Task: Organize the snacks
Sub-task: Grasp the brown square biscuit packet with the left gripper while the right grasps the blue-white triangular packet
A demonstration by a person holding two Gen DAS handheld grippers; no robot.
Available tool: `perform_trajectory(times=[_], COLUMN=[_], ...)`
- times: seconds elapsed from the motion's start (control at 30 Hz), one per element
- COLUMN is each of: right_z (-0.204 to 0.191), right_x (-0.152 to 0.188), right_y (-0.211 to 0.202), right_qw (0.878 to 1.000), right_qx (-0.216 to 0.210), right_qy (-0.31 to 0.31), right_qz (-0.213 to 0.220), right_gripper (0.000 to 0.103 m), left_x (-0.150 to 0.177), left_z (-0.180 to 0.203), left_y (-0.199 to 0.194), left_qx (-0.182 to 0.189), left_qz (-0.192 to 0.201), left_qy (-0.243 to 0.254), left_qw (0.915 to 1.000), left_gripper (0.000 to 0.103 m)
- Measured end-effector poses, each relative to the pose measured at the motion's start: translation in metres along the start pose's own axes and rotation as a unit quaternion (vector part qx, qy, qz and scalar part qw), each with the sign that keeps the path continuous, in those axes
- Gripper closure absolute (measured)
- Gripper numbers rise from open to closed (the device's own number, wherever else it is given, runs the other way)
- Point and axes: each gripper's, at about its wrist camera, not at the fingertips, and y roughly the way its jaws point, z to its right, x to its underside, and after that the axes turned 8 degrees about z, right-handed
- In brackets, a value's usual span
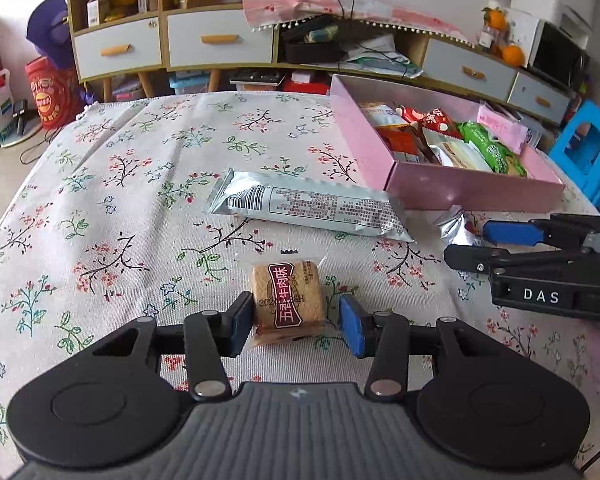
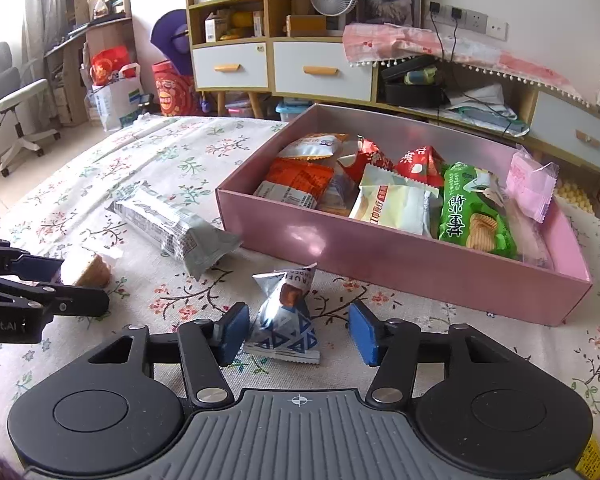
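A square biscuit pack (image 1: 288, 300) with a dark red label lies on the floral tablecloth (image 1: 140, 200). It sits between the jaws of my left gripper (image 1: 296, 320); the left pad touches it and the right pad stands clear, so the gripper is open. A small silver-and-blue triangular snack (image 2: 284, 320) lies between the pads of my right gripper (image 2: 298, 334), which is open with a gap on the right side. A long silver snack bar (image 1: 312, 208) lies beyond. The pink box (image 2: 400, 264) holds several snack packs.
A shelf unit with drawers (image 1: 220, 40) stands behind the table, with a blue stool (image 1: 588, 148) at the right. In the right wrist view the left gripper (image 2: 76, 284) reaches in from the left edge. Bags and an office chair (image 2: 16, 96) stand on the floor.
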Motion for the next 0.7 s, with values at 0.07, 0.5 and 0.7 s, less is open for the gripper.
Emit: perform_trajectory(times=[0.07, 0.5, 0.7], right_z=[0.001, 0.0, 0.006], right_x=[0.0, -0.005, -0.012], right_y=[-0.001, -0.003, -0.005], right_qw=[1.0, 0.999, 0.997], right_qx=[-0.003, -0.027, -0.051], right_qy=[0.004, 0.016, 0.056], right_qz=[0.0, -0.017, -0.029], right_gripper=[0.053, 0.071, 0.075], left_x=[0.001, -0.003, -0.005], left_z=[0.0, -0.004, -0.002], left_y=[0.0, -0.002, -0.003], left_qx=[-0.001, -0.011, -0.008], left_qz=[0.001, -0.009, -0.017], left_qy=[0.001, -0.031, -0.042], left_qw=[1.0, 0.9994, 0.999], left_gripper=[0.061, 0.07, 0.071])
